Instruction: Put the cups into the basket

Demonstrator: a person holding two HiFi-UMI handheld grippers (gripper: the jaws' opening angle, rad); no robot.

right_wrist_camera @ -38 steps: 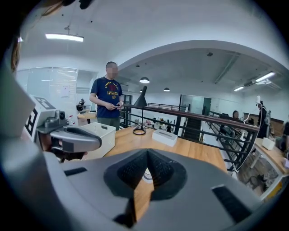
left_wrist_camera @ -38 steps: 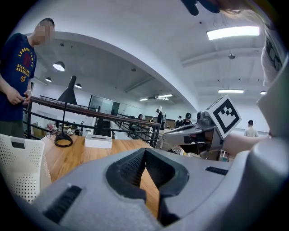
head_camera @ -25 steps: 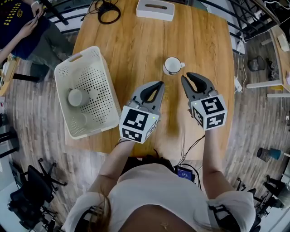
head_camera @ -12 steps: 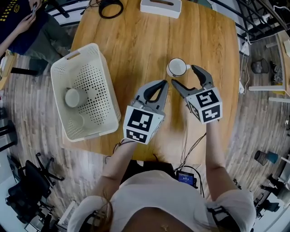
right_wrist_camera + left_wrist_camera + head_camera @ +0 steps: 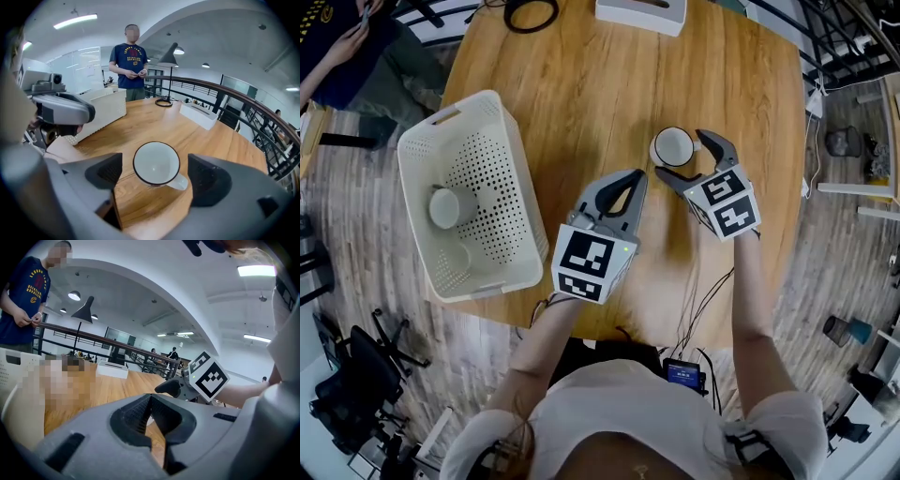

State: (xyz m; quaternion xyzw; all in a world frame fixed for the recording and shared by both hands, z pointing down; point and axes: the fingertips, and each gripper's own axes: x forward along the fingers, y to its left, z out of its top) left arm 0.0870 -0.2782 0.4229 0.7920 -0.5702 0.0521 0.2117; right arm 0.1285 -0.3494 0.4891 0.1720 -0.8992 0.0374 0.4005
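A white mug (image 5: 675, 145) with a dark rim stands upright on the wooden table (image 5: 581, 84), handle to the right. My right gripper (image 5: 682, 156) is open. Its jaws have just been opening, and they now straddle the mug (image 5: 157, 165) with a gap on each side, neither pad touching it. My left gripper (image 5: 630, 180) is shut and empty, hovering to the mug's left and nearer me. The white perforated basket (image 5: 511, 141) sits at the table's left edge with a pale cup (image 5: 450, 206) inside it.
A white rectangular box (image 5: 639, 13) and a black cable loop (image 5: 530, 11) lie at the table's far edge. A person in a dark shirt (image 5: 129, 65) stands beyond the basket (image 5: 101, 110). Railings and chairs surround the table.
My right gripper has gone forward and down to the mug, and its jaws have spread from nearly closed to wide around it. The left gripper has sunk a little and stays shut.
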